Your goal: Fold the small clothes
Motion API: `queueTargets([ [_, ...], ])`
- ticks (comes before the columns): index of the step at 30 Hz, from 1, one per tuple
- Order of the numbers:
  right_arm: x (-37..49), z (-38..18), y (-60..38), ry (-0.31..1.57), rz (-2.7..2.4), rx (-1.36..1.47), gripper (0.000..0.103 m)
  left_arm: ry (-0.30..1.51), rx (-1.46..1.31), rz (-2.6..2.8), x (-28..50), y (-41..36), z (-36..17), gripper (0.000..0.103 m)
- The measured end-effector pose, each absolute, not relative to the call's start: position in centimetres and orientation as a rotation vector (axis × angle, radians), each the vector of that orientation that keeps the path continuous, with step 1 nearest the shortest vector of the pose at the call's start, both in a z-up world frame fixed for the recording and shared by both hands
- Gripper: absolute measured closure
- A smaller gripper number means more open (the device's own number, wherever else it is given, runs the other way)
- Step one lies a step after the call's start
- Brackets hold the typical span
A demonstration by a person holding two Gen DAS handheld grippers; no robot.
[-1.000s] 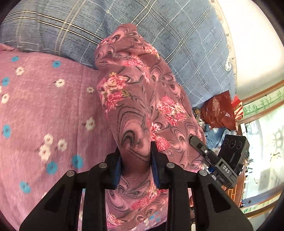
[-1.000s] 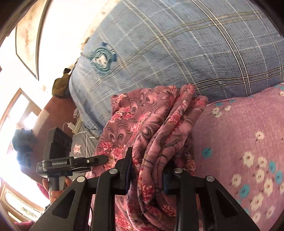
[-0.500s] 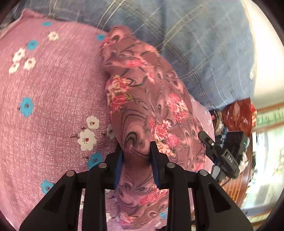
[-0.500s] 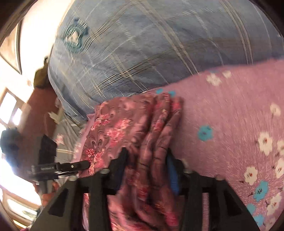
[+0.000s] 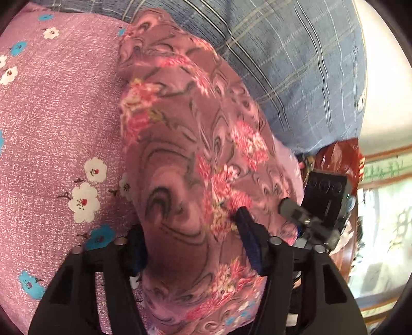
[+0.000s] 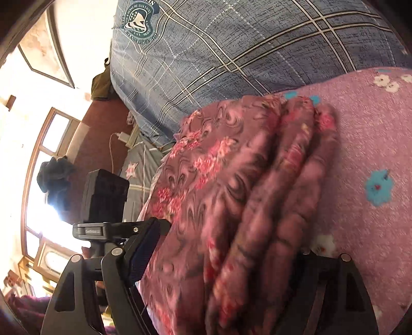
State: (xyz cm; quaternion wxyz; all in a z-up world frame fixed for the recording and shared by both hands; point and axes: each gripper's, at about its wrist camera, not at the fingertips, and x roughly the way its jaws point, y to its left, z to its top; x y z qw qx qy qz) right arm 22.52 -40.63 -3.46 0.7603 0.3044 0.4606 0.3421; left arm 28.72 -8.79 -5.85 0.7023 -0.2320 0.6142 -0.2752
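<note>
The left gripper (image 5: 191,239) has matte black plastic fingers with dark blue ribbed pads, and its jaws are opening. The folded garment (image 5: 195,154) lies between them; the left pad sits at the cloth's edge, while the right pad (image 5: 248,239) stands out from the fabric, so nothing is pinched. The garment is a thin, soft mauve cloth printed with dark swirls and pink flower clusters, folded into a long, rounded bundle that runs away from the fingers toward the blue pillow.

The right gripper (image 6: 224,260) is built the same, and its jaws are opening too, spread wide to either side of the garment (image 6: 231,180). Its left blue pad (image 6: 144,252) is clear of the cloth; the other finger is mostly hidden behind the folds. From this side the garment shows stacked layers ending in several soft, rolled ridges.

The garment rests on a pink bedspread (image 5: 56,121), a grainy, speckled fabric dotted with white and turquoise flowers, and lies along that spread's edge. Its far end reaches the blue plaid pillow (image 6: 244,43), a plump, denim-like cushion with cream and white check lines and a round green crest (image 6: 137,20). Beside the garment, on the side away from the spread, each view shows the other gripper's boxy black body.
</note>
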Motion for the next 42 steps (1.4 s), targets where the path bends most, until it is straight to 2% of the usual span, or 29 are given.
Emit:
queueTargets([
  [1, 22.4, -3.5, -40.7, 0.994, 0.734, 0.679, 0.041, 1.364, -0.516, -0.609, 28.8, -8.5, -5.7, 0.069],
  [2, 22.1, -3.6, -41.1, 0.993, 0.701, 0.687, 0.053, 1.362, -0.525, -0.613, 28.9, -8.3, -5.5, 0.071],
  [3, 21.8, -3.6, -41.4, 0.991, 0.672, 0.696, 0.068, 1.363, -0.55, -0.626, 28.9, -8.2, -5.4, 0.075],
  [6, 20.6, -3.2, -41.7, 0.968, 0.63, 0.691, 0.071, 1.348, -0.542, -0.625, 28.4, -8.4, -4.4, 0.076],
  [19, 14.5, 6.8, -37.1, 0.805, 0.659, 0.61, 0.07, 1.205, -0.517, -0.717, 22.9, -3.6, 4.1, 0.076],
  [24, 11.8, 5.3, -34.4, 0.821, 0.688, 0.637, 0.069, 1.212, -0.475, -0.687, 20.4, -1.6, 3.0, 0.076],
  [29, 10.4, 0.6, -31.8, 0.882, 0.682, 0.676, 0.069, 1.254, -0.439, -0.62, 19.2, 0.0, -1.4, 0.075],
  [31, 10.3, -1.1, -31.3, 0.898, 0.666, 0.656, 0.068, 1.294, -0.435, -0.579, 19.2, 0.6, -3.9, 0.071],
  [33, 10.2, -2.9, -31.6, 0.924, 0.618, 0.64, 0.065, 1.306, -0.447, -0.57, 18.9, 1.6, -5.4, 0.057],
  [34, 10.1, -3.8, -32.2, 0.935, 0.575, 0.629, 0.056, 1.296, -0.479, -0.577, 18.7, 2.3, -5.7, 0.054],
  [35, 9.8, -4.5, -33.2, 0.931, 0.551, 0.642, 0.053, 1.289, -0.495, -0.584, 18.4, 2.9, -5.7, 0.054],
  [38, 8.4, -4.0, -35.8, 0.892, 0.51, 0.69, 0.051, 1.216, -0.429, -0.598, 17.4, 4.0, -3.6, 0.054],
  [39, 8.0, -3.5, -36.5, 0.888, 0.481, 0.689, 0.046, 1.165, -0.371, -0.591, 17.0, 4.2, -2.4, 0.055],
  [42, 7.4, -0.3, -37.4, 0.806, 0.401, 0.588, 0.046, 1.027, -0.231, -0.573, 17.0, 2.2, 1.4, 0.053],
])
